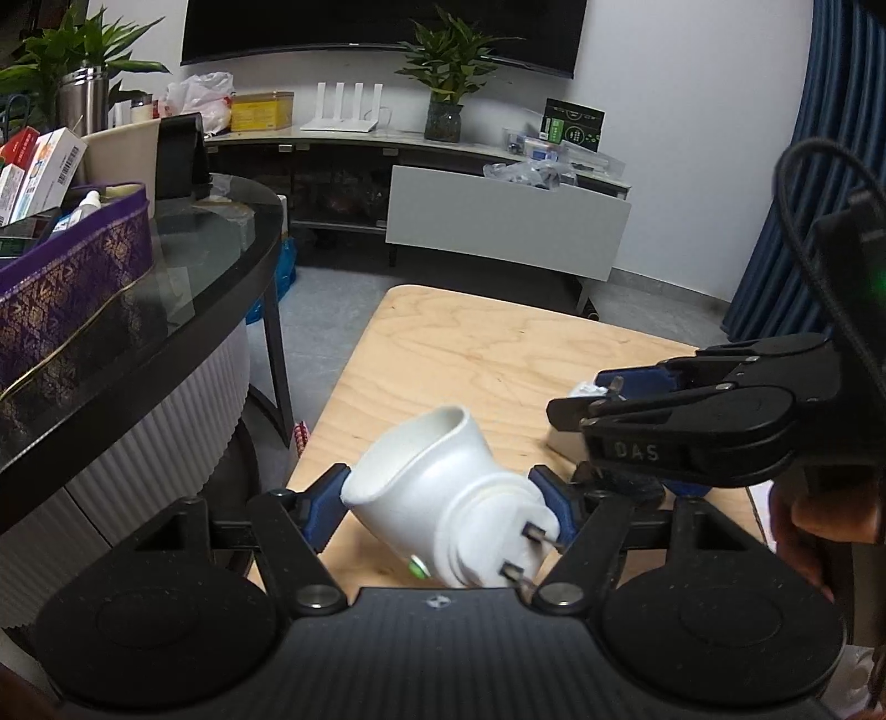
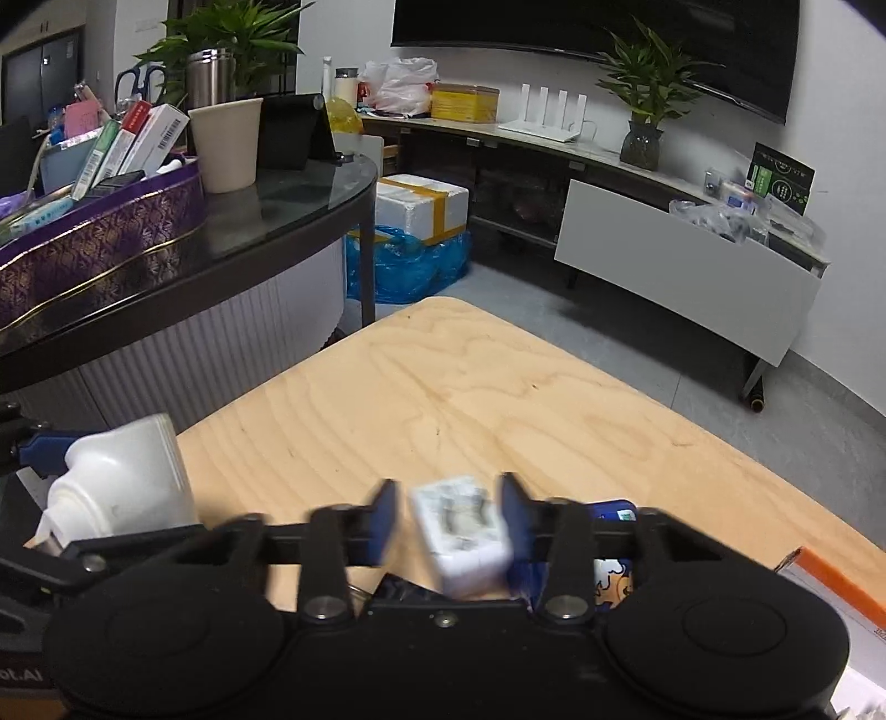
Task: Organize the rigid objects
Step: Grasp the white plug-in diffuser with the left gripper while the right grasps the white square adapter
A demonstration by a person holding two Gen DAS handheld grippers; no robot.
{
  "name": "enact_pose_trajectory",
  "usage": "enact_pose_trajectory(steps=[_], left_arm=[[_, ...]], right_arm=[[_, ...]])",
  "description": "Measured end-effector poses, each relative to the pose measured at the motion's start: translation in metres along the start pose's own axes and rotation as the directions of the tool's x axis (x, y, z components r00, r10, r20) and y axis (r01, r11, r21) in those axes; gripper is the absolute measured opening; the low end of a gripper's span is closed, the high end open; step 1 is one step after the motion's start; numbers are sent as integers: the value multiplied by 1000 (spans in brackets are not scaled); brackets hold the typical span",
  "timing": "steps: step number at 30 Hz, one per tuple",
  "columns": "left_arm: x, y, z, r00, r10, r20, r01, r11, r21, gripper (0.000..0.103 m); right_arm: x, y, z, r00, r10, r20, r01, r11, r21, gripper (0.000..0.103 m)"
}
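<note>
TV [image 1: 382, 27], router [image 1: 343, 113], plants [image 2: 648, 83], cup [image 2: 227, 144].

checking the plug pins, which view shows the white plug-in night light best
The left wrist view: the white plug-in night light lies centred between the left gripper jaws, both metal pins and the flared shade visible. The right wrist view catches it only at the left edge, side-on, pins hidden.

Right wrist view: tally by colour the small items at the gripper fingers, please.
White: 2 (plug-in lamp, cube adapter)
Blue: 1 (packet, partly hidden behind a finger)
Total: 3
</note>
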State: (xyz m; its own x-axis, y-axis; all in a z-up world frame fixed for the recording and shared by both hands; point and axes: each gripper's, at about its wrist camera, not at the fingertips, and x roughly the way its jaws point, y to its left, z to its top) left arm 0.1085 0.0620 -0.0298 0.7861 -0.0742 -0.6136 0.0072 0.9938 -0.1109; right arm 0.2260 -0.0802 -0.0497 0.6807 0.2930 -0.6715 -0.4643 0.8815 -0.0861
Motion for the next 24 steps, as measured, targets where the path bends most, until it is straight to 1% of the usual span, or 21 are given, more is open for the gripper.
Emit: enact_pose_trajectory(steps=[1,3,4,6,9,10,11,14,18,19,20,21,23,24], left_arm=[[-2,0,0,1000,-1,0,1,1000,0,68],[-1,0,0,1000,-6,0,6,1000,2,67],[-1,-1,0,1000,-4,1,4,1000,6,67],[-1,-2,-2,1000,-10,8,10,1000,14,67],[3,-1,-6,1000,-10,-1,10,1000,21,65],[4,0,-7,1000,-16,-3,16,1000,15,58],[3,1,-6,1000,-29,-1,29,1000,11,58],[0,-4,-6,999,-31,11,31,999,26,56],[-2,-13,-10,1000,-14,25,12,996,89,56],[-1,-14,-11,1000,-11,16,9,994,105,56],[3,-14,-13,1000,-8,-10,9,994,105,55],[7,-13,-15,1000,-10,-28,13,995,95,58],[16,-10,-17,999,-17,-39,20,996,82,57],[20,-9,-17,999,-16,-41,19,997,77,53]], right_arm=[[-1,3,0,1000,10,-5,-10,1000,-16,34],[2,7,-4,999,-3,-41,2,999,-35,36],[5,7,-8,999,-3,-54,2,1000,-24,35],[8,1,-13,998,13,-65,-10,999,35,35],[2,-5,-18,999,19,-42,-14,993,114,34],[-4,-5,-18,1000,14,-25,-11,991,131,34],[-11,-6,-18,1000,4,-5,-3,989,146,34],[-37,-6,-17,999,-21,35,15,985,170,34],[-67,-8,-26,997,-62,51,51,978,202,34],[-75,-9,-29,996,-64,54,51,977,209,35],[-83,-9,-33,996,-66,60,52,975,214,34],[-91,-8,-37,995,-68,67,52,974,220,34],[-108,-7,-42,994,-77,82,56,972,228,34],[-116,-6,-45,993,-81,89,58,971,233,34]])
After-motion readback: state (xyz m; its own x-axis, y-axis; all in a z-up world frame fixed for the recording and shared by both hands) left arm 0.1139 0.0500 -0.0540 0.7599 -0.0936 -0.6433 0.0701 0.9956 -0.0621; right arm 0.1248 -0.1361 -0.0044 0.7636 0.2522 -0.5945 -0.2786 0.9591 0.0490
